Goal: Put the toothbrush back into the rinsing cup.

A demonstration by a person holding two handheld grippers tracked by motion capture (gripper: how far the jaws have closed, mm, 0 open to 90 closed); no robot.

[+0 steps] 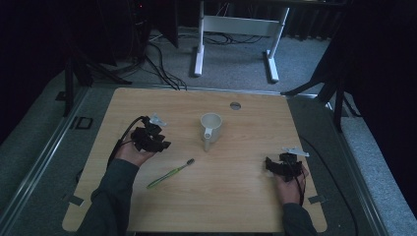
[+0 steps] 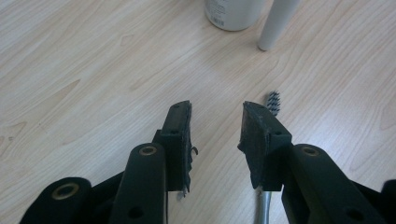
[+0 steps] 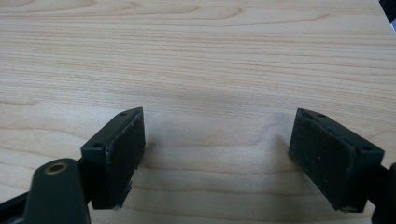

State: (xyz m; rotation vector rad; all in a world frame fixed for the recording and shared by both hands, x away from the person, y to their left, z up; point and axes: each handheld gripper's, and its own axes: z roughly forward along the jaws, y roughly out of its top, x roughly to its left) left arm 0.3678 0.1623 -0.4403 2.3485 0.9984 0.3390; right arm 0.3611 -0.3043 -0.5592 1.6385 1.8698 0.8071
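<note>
Toothbrush (image 1: pixel 170 173) lies flat on the wooden table (image 1: pixel 236 196), bristles toward the white mug (image 1: pixel 211 129) farther back. Left gripper (image 1: pixel 164 145) hovers just left of it, jaws partly spread, pinching nothing. Right gripper (image 1: pixel 268 164) rests well apart at right, jaws wide.

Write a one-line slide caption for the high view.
Left tongs above a toothbrush, white mug mid-table.
</note>
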